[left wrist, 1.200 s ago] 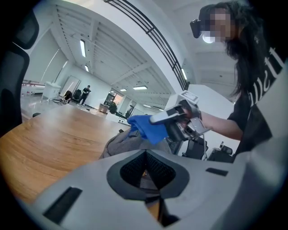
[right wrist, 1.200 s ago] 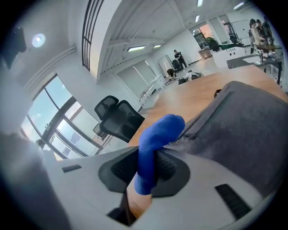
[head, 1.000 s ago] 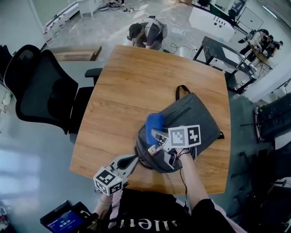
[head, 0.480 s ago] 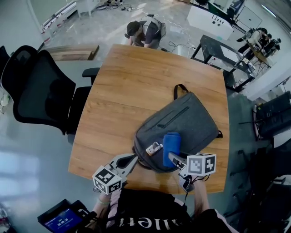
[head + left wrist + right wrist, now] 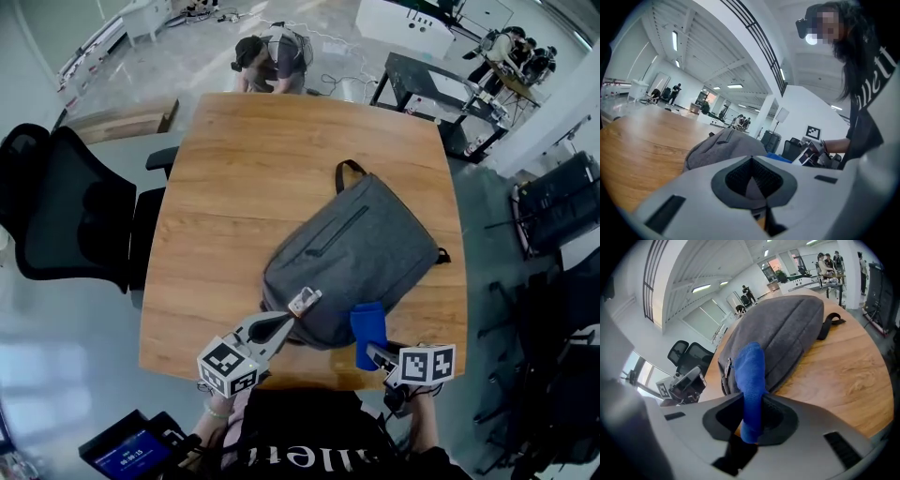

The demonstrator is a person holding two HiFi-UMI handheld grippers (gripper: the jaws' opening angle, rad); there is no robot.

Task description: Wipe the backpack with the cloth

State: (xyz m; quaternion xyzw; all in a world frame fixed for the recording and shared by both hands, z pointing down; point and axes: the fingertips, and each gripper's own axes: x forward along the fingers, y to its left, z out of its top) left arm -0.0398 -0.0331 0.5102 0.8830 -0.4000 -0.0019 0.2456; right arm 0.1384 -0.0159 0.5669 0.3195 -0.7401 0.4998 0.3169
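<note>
Right gripper (image 5: pixel 751 420) pinches cloth (image 5: pixel 751 376) beside backpack (image 5: pixel 787 324) (shirt lettering (image 5: pixel 298 459) unreadable).

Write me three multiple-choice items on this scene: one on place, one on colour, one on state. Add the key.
1. The backpack lies: A on the chair; B on the wooden table; C on the floor.
2. The cloth is: A blue; B red; C white.
3. The right tool is: A open, empty; B shut on a strap; C shut on the cloth.
Key: B, wood shows around it; A, plainly blue in the head view and the right gripper view; C, the cloth stands pinched between its jaws.
</note>
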